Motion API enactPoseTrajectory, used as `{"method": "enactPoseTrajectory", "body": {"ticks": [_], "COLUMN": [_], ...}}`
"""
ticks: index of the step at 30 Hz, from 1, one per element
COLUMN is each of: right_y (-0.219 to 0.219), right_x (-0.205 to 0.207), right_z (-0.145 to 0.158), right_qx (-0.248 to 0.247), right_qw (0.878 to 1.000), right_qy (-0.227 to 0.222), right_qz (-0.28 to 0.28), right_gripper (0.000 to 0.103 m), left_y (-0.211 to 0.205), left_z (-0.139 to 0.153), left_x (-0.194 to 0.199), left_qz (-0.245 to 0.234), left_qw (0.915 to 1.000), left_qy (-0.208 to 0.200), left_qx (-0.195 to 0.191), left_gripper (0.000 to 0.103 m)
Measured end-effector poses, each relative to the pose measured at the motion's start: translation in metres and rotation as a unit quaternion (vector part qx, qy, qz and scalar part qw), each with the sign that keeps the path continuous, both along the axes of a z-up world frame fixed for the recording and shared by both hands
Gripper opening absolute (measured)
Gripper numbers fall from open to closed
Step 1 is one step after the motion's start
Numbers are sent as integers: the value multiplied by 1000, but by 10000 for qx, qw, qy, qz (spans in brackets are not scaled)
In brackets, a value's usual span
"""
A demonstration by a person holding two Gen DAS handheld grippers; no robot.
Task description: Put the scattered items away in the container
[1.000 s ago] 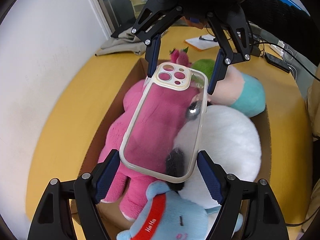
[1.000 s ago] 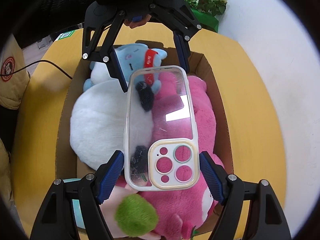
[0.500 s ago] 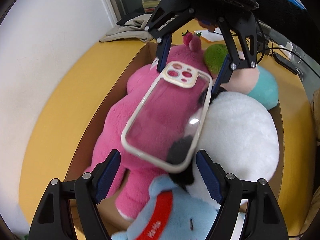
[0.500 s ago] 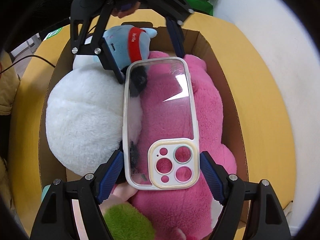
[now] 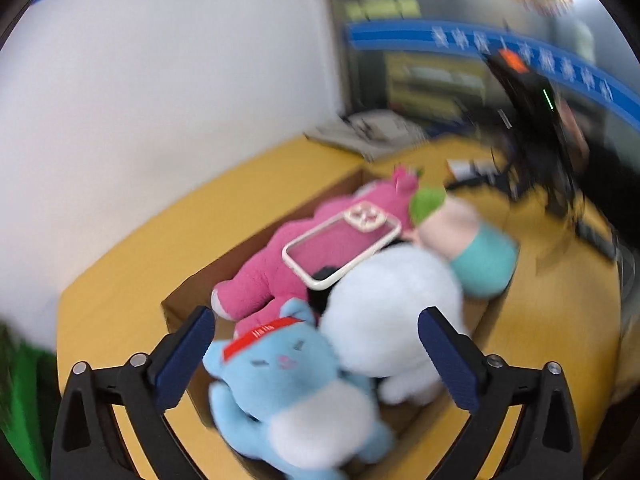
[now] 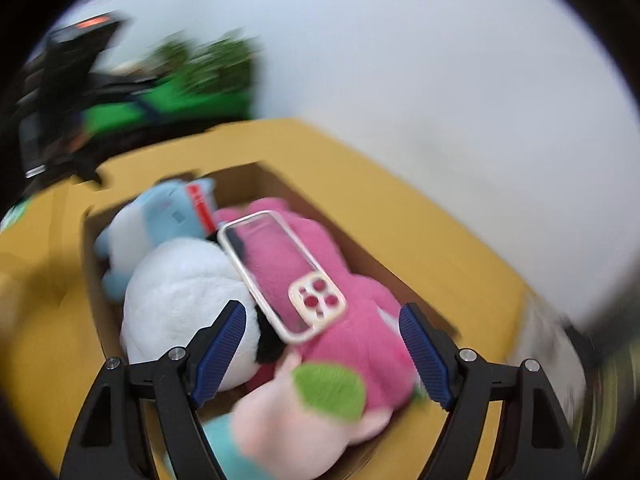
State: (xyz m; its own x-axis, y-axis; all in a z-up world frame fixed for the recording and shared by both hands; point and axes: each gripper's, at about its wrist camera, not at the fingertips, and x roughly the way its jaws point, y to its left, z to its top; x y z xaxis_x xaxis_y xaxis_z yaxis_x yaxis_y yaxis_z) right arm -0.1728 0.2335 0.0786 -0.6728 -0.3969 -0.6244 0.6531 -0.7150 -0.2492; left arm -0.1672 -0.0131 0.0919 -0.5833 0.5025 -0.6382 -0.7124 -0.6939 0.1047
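A yellow worktop point(image 5: 132, 276) runs up to a plain white wall point(image 5: 168, 92). A leafy green plant point(image 6: 208, 64) stands blurred at the worktop's far edge in the right wrist view. In the left wrist view, a blue banner with white lettering point(image 5: 460, 40) crosses the background above blurred shelves point(image 5: 432, 80).

Place: looking like an office
Signs: blue banner point(image 5: 480, 46) running along the back wall; shelves point(image 5: 436, 84) standing beneath; papers point(image 5: 372, 130) lying on the yellow worktop point(image 5: 132, 276)

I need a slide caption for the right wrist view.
Clear phone case lying on pink plush in cardboard box.
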Motion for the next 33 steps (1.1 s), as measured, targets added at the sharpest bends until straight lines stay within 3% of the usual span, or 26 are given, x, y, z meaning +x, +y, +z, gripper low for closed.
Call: {"method": "enactPoseTrajectory", "body": {"ticks": [4, 7, 10, 14, 19, 22, 28, 33], "right_y": [4, 2, -3, -2, -7, -12, -20, -21], "right_x": [79, 117, 146, 168, 190, 200, 213, 219], "right_z": [-4, -12, -28, -40, -44, -39, -35, -46], "right_qx": [-830, -1361, -1590, -1558, -1570, -1509, -1375, -1324], "right_qw": [9926, 9813, 9681, 9539, 9497, 9508, 9541, 9531], "right_qy": [73, -246, -500, -479, -433, -239, 33, 74], "right_qz": [-885, -1338, -1872, -2522, -2674, -2696, -2661, -2721], "right_gripper": [79, 79, 79, 79, 79, 79, 79, 79], "left_y": [-2, 1, 1, 1, 21, 27, 20, 18], "left_z": [2, -2, -6, -11, -27, -38, -56, -69], "left_x": [49, 84, 123, 160, 179, 182, 188, 195], "left_qz": [774, 1234, 1781, 2291, 2492, 2705, 2917, 3113], "left_qw": [9955, 9882, 9764, 9636, 9643, 9601, 9504, 9439], "left_qy": [-149, -217, -93, -12, 142, 142, -137, -97], "left_qx": [527, 883, 1219, 1376, 883, 696, 1075, 1095], "left_gripper": [103, 103, 103, 103, 103, 103, 103, 103]}}
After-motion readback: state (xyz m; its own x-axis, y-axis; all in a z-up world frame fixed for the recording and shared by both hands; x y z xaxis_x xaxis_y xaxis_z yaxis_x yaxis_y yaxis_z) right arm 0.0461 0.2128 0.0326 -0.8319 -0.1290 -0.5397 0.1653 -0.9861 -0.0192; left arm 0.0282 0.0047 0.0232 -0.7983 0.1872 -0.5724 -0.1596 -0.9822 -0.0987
